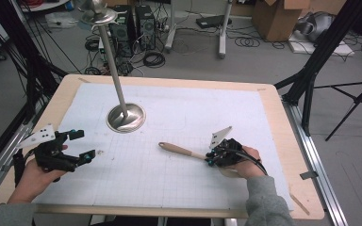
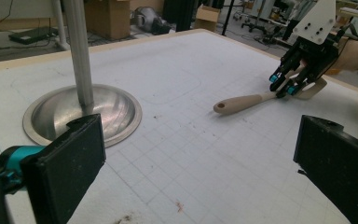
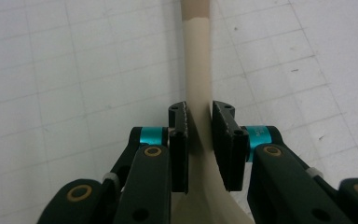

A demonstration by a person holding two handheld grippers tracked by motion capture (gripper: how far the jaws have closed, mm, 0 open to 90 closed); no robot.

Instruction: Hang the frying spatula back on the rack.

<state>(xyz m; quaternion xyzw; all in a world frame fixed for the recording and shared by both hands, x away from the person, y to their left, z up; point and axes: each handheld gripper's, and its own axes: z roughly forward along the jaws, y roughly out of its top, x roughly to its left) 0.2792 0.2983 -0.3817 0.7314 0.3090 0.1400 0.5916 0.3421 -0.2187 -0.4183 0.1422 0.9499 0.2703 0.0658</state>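
Near the worktop's left edge, toward the front corner, the left gripper (image 1: 85, 144) hovers in the person's left hand (image 1: 30, 176) with its black jaws spread wide and nothing between them. Further in, toward the back-left part of the white gridded mat (image 1: 179, 188) that covers the light wooden worktop (image 1: 294, 162), stands a metal stand with a round domed base (image 1: 126, 117) and a tall thin pole rising from it. To the right of the worktop's middle lies a cream-coloured spatula with a pale wooden handle (image 1: 181, 150), the handle end with its hanging hole pointing left toward the stand, well apart from it. At its right end the right gripper (image 1: 209, 157), held in the person's right hand (image 1: 245, 165), has its jaws closed on the spatula's cream neck just above where it widens into the blade.
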